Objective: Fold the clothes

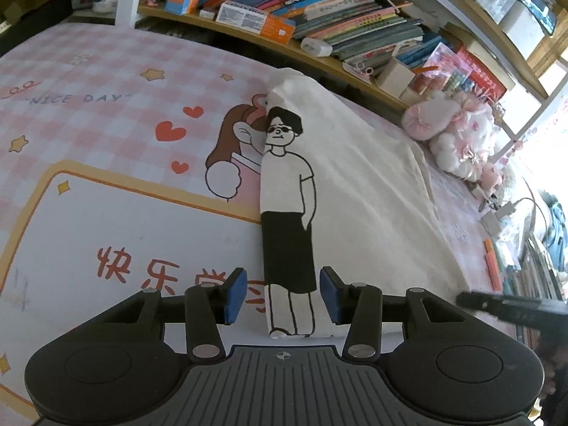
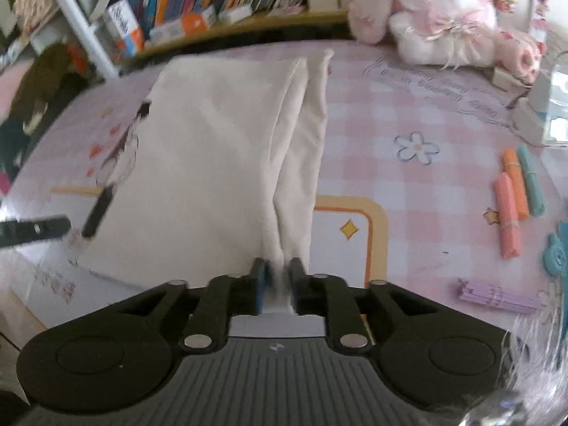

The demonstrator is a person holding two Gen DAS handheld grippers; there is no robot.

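Observation:
A white T-shirt with a black-line cartoon man printed on it lies folded lengthwise on the pink checked mat. My left gripper is open, its blue pads on either side of the shirt's near left corner, where the print's legs are. My right gripper is shut on the shirt's near right edge, with bunched cloth between its pads. The shirt runs away from it toward the shelf. The right gripper's tip shows at the right in the left wrist view.
A low shelf of books runs along the far edge. Pink plush toys sit at the far right. Rolled paper bundles and a purple bundle lie on the mat to the right.

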